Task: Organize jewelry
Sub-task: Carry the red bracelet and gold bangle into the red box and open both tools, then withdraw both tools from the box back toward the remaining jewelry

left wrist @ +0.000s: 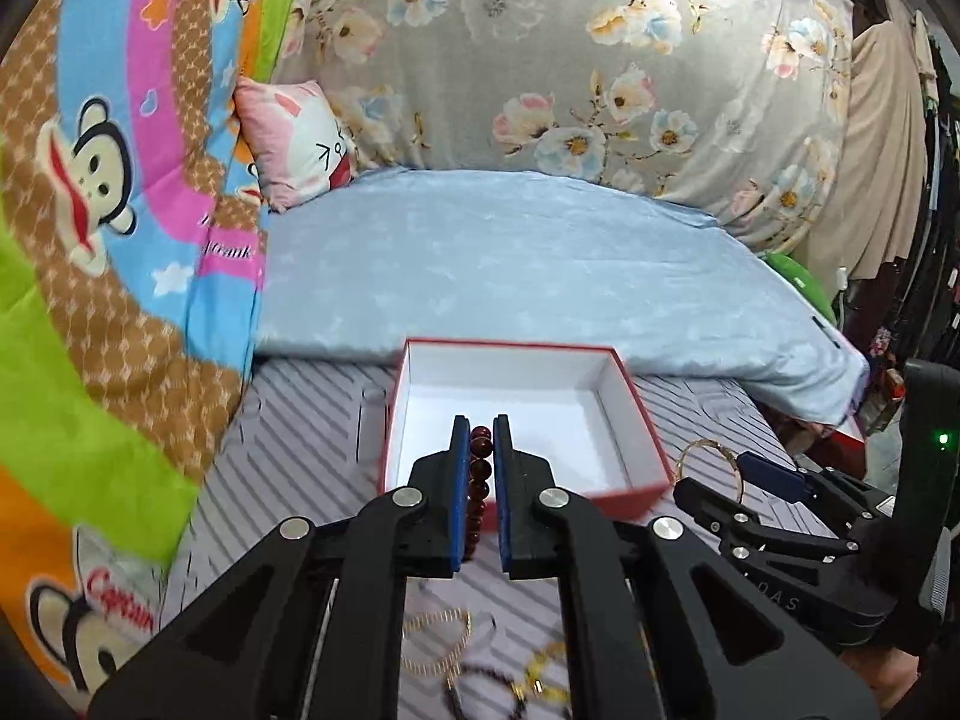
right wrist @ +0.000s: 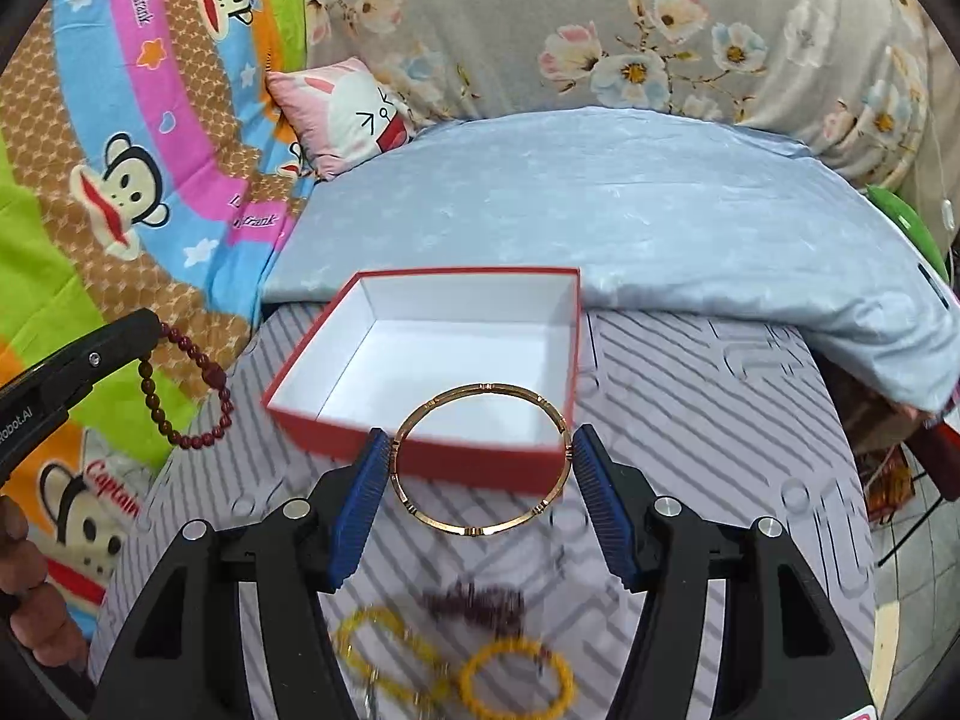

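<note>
Lower centre of the left view, the left gripper (left wrist: 480, 438) pinches the limp, light beaded bracelet (left wrist: 480, 468) over the red box (left wrist: 624, 372). The right gripper (right wrist: 474, 456) spans the stiff gold bangle (right wrist: 480, 459) across its rim, jaws wide.

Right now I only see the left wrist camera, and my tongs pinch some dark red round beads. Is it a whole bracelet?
Observer: Yes. The dark red bead bracelet dangles from the left tongs as a full loop, with one bigger bead.
Child: Is it over the box?
Observer: Seen from the right wrist, it hangs left of the red cardboard box, not over the opening.
Child: What have the other tongs got?
Observer: The right tongs clamp a thin gold bangle, a whole ring, with one pad on each side.
</note>
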